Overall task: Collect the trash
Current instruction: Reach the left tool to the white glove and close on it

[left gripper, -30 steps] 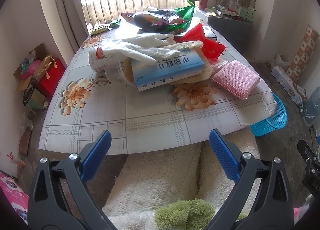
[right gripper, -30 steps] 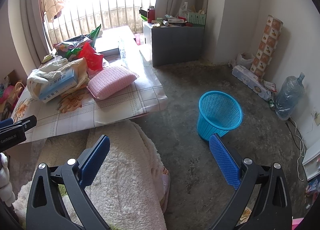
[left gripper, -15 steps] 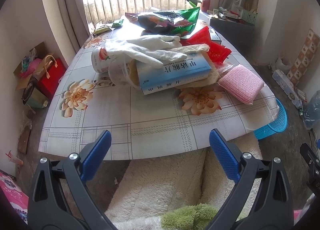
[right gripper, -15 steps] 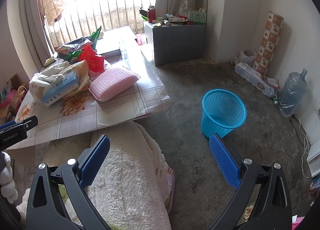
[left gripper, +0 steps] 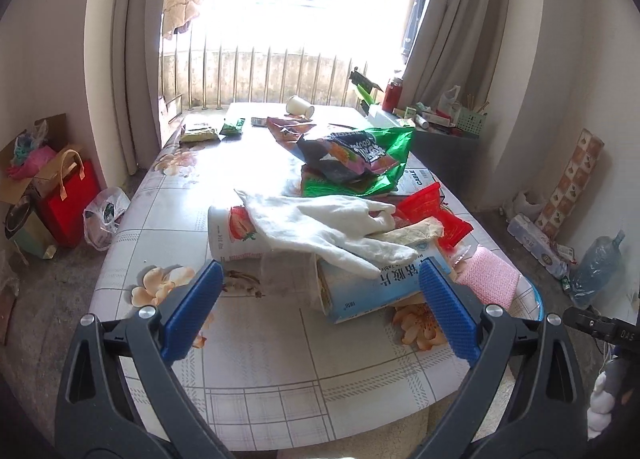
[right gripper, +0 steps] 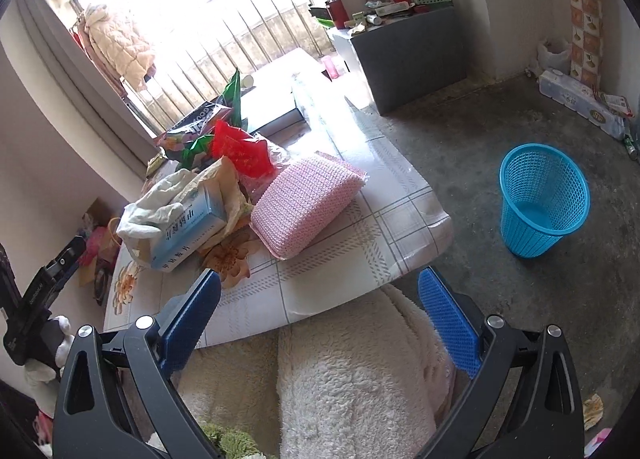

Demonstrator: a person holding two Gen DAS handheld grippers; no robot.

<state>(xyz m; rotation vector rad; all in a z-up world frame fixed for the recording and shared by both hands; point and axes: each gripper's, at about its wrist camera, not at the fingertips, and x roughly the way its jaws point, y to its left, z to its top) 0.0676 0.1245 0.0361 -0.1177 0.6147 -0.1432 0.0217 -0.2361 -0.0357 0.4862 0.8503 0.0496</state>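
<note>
Floral-print table (left gripper: pixel 280 371) by a bright window, trash heaped on its right half. Left claw (left gripper: pixel 318 313) hovers over the near edge, spread wide, gripping nothing. Right claw (right gripper: pixel 318 317) likewise gaping, empty, off the table's corner above a fleecy blanket (right gripper: pixel 352 379).

Blue medicine box (left gripper: pixel 384 287) lies flat, long axis running left-right, tilted up toward the right — a white glove (left gripper: pixel 320 227) drapes over it, fingers pointing right. Under the glove a white canister (left gripper: pixel 236 235) lies on its side, long axis left-right; its right end is hidden. Pink scrub pad (right gripper: pixel 308 205) sits just right of the box. Red wrapper (right gripper: pixel 240 153) and green snack bag (left gripper: pixel 360 163) behind. Blue basket (right gripper: pixel 544 199) stands upright on the floor, well apart from the table — mostly hidden in the left view.
</note>
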